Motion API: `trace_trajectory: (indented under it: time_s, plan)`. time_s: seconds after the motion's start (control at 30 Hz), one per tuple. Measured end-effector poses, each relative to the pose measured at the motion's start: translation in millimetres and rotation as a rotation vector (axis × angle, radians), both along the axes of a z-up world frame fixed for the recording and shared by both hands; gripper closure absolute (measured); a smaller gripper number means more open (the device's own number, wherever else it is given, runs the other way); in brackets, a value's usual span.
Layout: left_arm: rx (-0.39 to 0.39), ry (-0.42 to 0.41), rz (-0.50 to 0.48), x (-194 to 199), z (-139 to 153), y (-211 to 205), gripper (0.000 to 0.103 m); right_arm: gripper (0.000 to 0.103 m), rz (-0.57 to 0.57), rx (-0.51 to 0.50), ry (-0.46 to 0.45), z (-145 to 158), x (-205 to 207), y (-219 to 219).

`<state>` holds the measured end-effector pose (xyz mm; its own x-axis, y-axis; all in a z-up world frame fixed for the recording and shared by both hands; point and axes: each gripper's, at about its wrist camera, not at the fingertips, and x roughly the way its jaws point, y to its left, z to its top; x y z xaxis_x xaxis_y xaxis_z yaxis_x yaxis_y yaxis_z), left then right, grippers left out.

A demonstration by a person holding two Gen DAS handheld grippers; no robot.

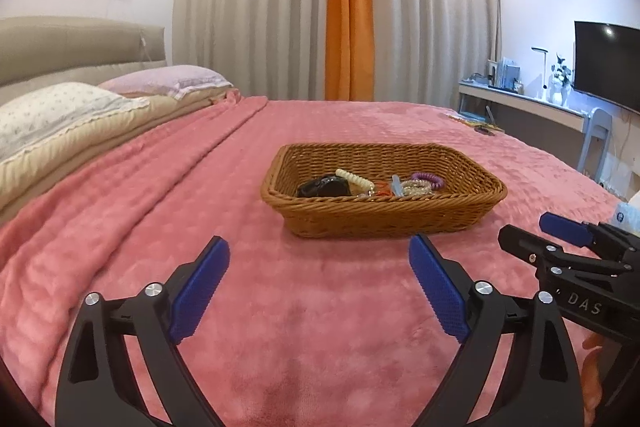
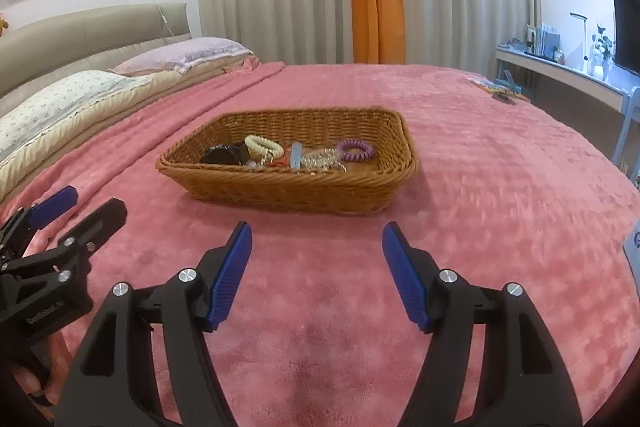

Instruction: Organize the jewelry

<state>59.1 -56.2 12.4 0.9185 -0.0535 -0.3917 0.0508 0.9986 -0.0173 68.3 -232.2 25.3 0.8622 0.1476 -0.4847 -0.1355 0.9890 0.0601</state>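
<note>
Left wrist view: both hand-held grippers, left hand-held gripper (image 1: 320, 287) and right hand-held gripper (image 2: 316, 275), hover spread before basket (image 1: 384, 215)

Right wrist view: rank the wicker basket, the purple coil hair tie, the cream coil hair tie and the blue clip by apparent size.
1. Wicker basket, by far the largest.
2. Purple coil hair tie and cream coil hair tie: about alike, not ranked; the cream one is partly overlapped.
3. Blue clip, the smallest.

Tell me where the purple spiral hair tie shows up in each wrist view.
Left wrist: purple spiral hair tie right of centre, at the basket's far right end.
Right wrist: purple spiral hair tie just above centre, also at the right end inside.
Shared landmark: wicker basket on the pink blanket.
</note>
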Motion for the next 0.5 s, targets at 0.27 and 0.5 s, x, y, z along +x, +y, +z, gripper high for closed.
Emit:
trace_trajectory:
  time_s: [0.27, 0.5]
  plan:
    - [0.006, -0.019, -0.003, -3, -1, -2, 0.011, 0.033, 0.0, 0.004, -0.009, -1, -1, -1]
    - [0.039, -0.023, -0.007, -4, -1, -9, 0.01, 0.033, 0.015, -0.008, -0.007, -3, -1, 2]
